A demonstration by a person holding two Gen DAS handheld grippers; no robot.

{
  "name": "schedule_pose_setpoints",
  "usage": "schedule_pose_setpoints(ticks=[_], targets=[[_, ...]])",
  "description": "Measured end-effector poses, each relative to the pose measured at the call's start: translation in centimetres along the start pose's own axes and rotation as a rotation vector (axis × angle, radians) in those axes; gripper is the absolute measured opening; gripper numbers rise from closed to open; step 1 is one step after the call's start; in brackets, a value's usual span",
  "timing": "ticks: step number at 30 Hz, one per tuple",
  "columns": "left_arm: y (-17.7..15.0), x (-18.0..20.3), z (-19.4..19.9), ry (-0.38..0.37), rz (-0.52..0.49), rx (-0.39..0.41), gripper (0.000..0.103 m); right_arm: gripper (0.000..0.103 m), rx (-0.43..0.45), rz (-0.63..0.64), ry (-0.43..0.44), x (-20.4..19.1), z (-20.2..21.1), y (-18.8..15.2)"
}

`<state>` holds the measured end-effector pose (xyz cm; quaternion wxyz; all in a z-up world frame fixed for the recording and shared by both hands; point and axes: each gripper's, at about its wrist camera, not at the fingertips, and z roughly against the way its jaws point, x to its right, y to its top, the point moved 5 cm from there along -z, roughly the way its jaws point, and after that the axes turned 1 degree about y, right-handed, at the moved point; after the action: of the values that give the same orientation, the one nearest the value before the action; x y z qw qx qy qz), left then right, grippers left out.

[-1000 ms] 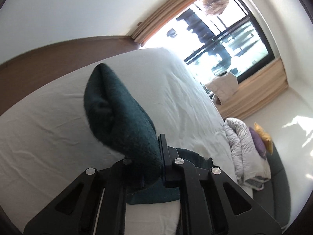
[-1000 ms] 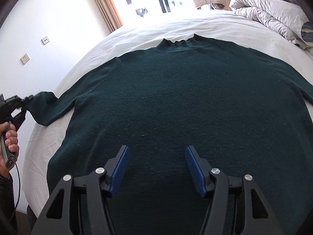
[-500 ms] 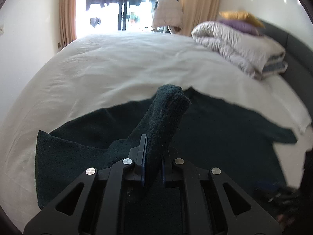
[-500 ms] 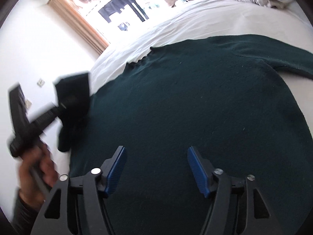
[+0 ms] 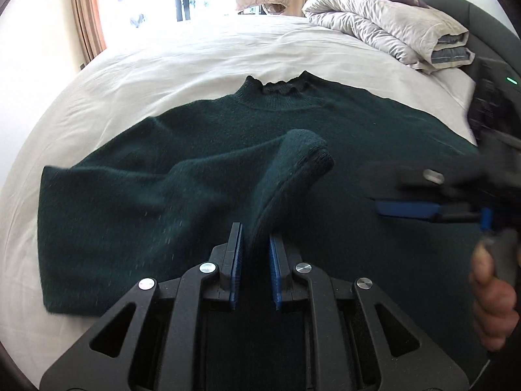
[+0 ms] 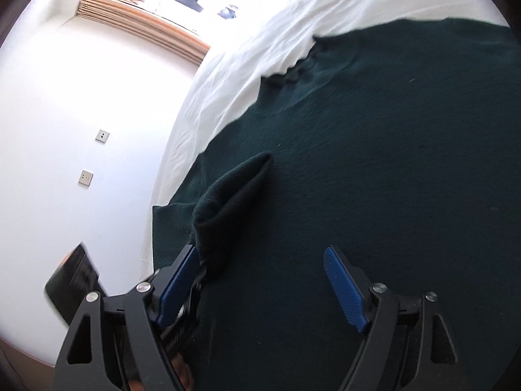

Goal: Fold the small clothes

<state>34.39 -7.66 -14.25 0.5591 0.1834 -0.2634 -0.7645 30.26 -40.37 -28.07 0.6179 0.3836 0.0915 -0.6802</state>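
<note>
A dark green sweater [image 5: 342, 123] lies flat on the white bed [image 5: 195, 49], collar toward the window. My left gripper [image 5: 255, 231] still pinches the left sleeve [image 5: 293, 163], folded inward and held up over the chest; its jaws are opening. In the right wrist view the same sleeve cuff [image 6: 234, 189] rises beside my right gripper [image 6: 260, 254], which hovers over the sweater body [image 6: 390, 163]. The right jaws stand wide and are opening further, with nothing gripped. From the left wrist view my right gripper [image 5: 390, 192] is a blur at the right, held by a hand [image 5: 491, 309].
A rolled grey duvet [image 5: 374, 22] with purple and yellow cushions sits at the bed's far right by a dark headboard. Curtains and a bright window are beyond the bed. A white wall with two sockets [image 6: 86, 177] lies left of the bed.
My left gripper carried the sleeve from beyond the bed's left side inward over the sweater's chest, rolling as it went. My right gripper swung left and its jaws spread wider.
</note>
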Motion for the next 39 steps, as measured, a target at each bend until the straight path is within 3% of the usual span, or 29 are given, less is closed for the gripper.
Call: schedule_pose_setpoints(ticks=[3,12,14,17,19,20,26,31,39], targets=[[-2.1,-0.9,2.8,-0.011,0.024,0.02,0.015,0.083,-0.035,-0.015,0.015,-0.7,-1.9,0.5],[-6.3,-5.1,4.0,-0.163,0.239,0.04,0.015,0.077,-0.04,-0.074,-0.025,-1.5,-5.3,2.9],[-6.6,-5.6,3.9,-0.179,0.258,0.054,0.015,0.069,-0.044,-0.063,-0.039,-2.0,-5.8,3.2],[-7.2,-5.7,4.0,-0.181,0.261,0.07,0.014,0.047,-0.066,-0.026,-0.071,-2.7,-6.8,3.4],[-7.4,-5.9,4.2,-0.186,0.267,0.078,0.014,0.016,-0.07,-0.009,-0.096,-2.5,-6.7,3.6],[-7.6,-6.1,4.2,-0.196,0.276,0.081,0.014,0.011,-0.064,-0.008,-0.113,-2.2,-6.6,3.7],[-8.3,-7.1,3.8,-0.247,0.326,0.092,0.014,0.009,0.063,0.008,-0.127,-2.1,-3.0,5.0],[-8.7,-7.3,3.9,-0.235,0.318,0.094,0.014,0.009,0.141,0.006,-0.183,-1.0,0.1,7.0],[-8.5,-7.4,4.1,-0.246,0.326,0.104,0.014,0.009,0.215,-0.095,-0.242,4.6,3.9,7.1]])
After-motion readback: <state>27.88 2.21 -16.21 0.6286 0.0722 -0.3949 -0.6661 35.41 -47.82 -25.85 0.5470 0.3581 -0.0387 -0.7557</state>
